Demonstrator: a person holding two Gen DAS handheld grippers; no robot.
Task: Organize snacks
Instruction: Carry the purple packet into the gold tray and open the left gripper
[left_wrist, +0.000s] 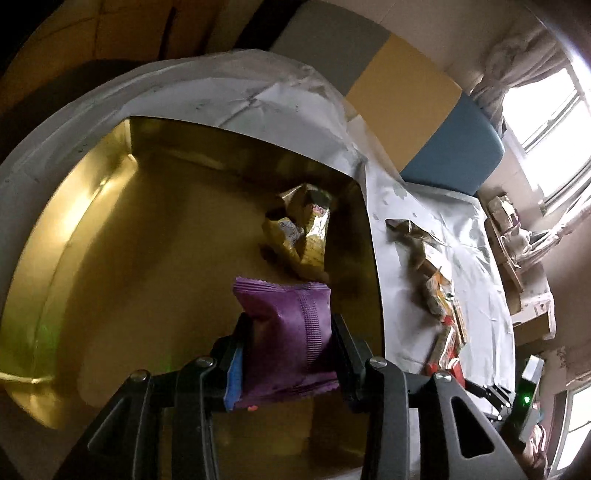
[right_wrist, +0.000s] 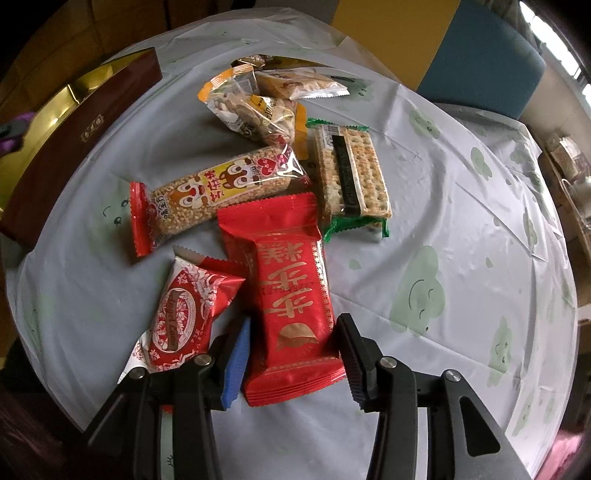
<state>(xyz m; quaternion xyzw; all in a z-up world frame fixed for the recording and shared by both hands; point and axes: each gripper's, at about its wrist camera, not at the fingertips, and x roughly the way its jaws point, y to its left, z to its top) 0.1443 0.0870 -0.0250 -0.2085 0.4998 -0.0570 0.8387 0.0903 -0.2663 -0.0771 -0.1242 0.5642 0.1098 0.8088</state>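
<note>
The left gripper (left_wrist: 288, 332) clamps a purple packet (left_wrist: 286, 332) above the gold box (left_wrist: 110, 229); it should release low, beside the yellow packet (left_wrist: 301, 229). The right gripper (right_wrist: 291, 350) stands apart, straddling a red packet (right_wrist: 291, 295), jaws opening.

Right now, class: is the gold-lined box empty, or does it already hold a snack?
Not empty. One yellow snack packet lies on the gold floor of the box; the purple packet is not yet in it.
</note>
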